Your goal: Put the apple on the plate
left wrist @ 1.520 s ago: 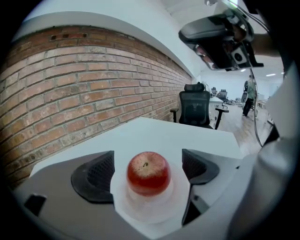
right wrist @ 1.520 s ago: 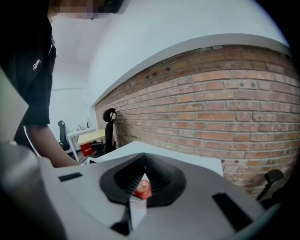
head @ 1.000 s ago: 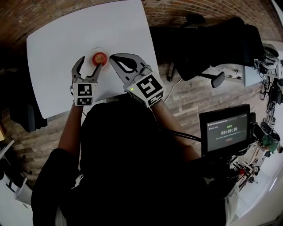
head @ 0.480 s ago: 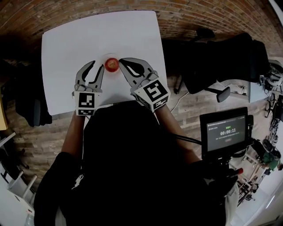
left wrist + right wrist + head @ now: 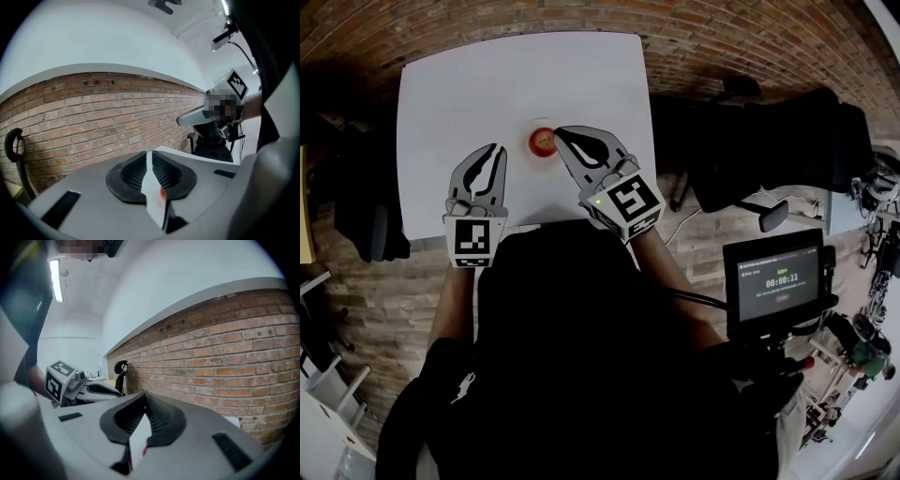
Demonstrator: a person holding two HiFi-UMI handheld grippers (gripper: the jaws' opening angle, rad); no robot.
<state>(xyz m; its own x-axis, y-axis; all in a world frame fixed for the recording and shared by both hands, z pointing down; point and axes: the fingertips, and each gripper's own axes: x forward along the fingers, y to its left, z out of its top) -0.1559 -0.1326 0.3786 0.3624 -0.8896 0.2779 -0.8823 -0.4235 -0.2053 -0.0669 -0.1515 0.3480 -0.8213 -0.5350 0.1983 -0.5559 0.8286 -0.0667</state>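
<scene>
Apple just beside right jaws

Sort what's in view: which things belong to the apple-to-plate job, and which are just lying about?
Job: red round apple; white square table carrying it; left claw, empty, jaws closing; right claw, empty, shut. The plate cannot be told apart from the tabletop.
Lying about: black monitor on its stand; black office chairs.

One apple, one table, one screen, two grippers: right gripper, left gripper (empty jaws closing)
</scene>
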